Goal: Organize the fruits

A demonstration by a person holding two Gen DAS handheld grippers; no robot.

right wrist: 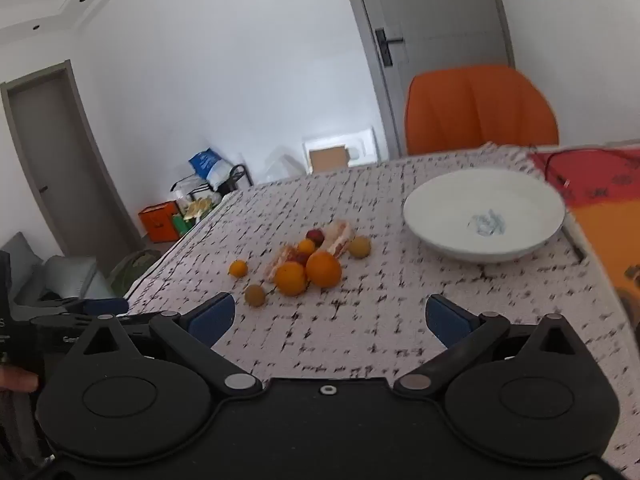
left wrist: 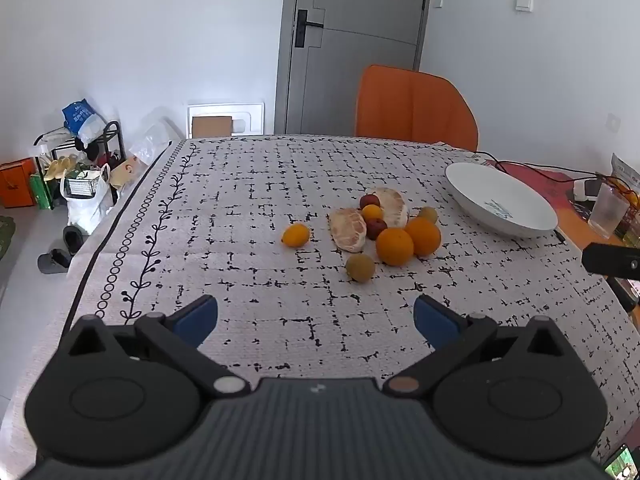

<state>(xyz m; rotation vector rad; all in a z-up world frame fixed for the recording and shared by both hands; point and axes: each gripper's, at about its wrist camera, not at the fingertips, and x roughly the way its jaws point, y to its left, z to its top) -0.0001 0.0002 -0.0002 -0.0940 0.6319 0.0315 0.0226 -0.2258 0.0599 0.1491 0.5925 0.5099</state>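
A cluster of fruit lies mid-table: two large oranges (left wrist: 408, 240), two peeled pomelo pieces (left wrist: 349, 229), small red fruits (left wrist: 376, 227), small yellow-green fruits (left wrist: 360, 267) and a small orange (left wrist: 296, 235) apart at the left. The cluster also shows in the right wrist view (right wrist: 308, 268). A white bowl (left wrist: 500, 200) (right wrist: 484, 216) stands empty to the right of the fruit. My left gripper (left wrist: 316, 320) is open and empty, short of the fruit. My right gripper (right wrist: 330, 318) is open and empty, short of the fruit and bowl.
An orange chair (left wrist: 416, 108) (right wrist: 480, 108) stands at the table's far edge. Cables, a plastic cup (left wrist: 608, 210) and clutter sit at the table's right on a red cloth (right wrist: 592, 176). Bags and a rack (left wrist: 80, 168) stand on the floor at the left.
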